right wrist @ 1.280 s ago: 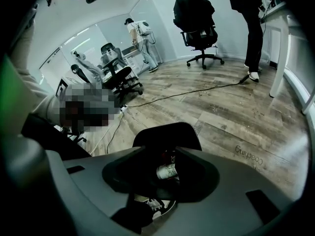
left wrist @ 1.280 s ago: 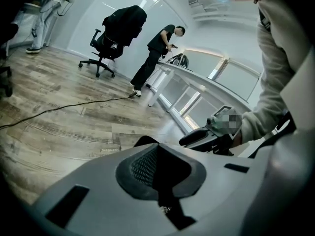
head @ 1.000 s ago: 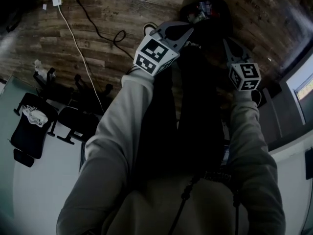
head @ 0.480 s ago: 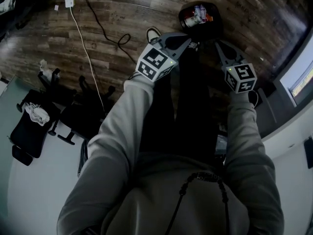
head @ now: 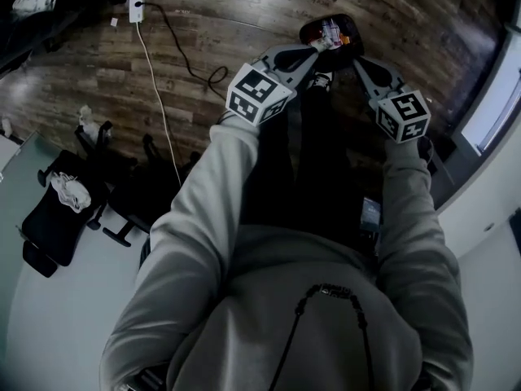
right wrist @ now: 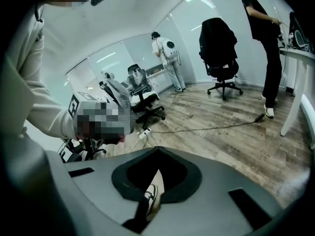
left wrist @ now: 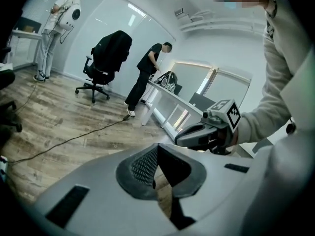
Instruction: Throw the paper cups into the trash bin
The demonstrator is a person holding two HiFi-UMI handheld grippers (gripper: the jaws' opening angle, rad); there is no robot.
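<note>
- Office chair (head: 57,218): black, at the left edge of the wood floor (head: 212,23), with a white cloth (head: 69,192) lying on it.
- Power strip (head: 136,2): white, on the floor near its upper left corner. A white cable (head: 160,96) runs from it towards the person.
- Left gripper (left wrist: 158,144): grey, with a marker cube, held out on a grey-sleeved arm. The jaws are pressed together at the tips with nothing between them. Only floorboards show through the gap behind them.
- Trash bin (head: 331,32): dark, round and open-topped. It stands on the wood floor in front of the person, just beyond the two gripper tips and between them. Pale and reddish pieces lie inside, too small to confirm as paper cups.
- Right gripper (right wrist: 157,148): grey, with a marker cube. The jaws are closed tip to tip and hold nothing. A white-and-black sneaker (right wrist: 149,194) shows through the gap behind them.
- Swivel chair (left wrist: 106,58): black, with a dark garment over its back, standing on the floor beyond the grippers.
- Bystander (left wrist: 147,75): in dark clothes, standing at the end of a white desk (left wrist: 170,102).
</note>
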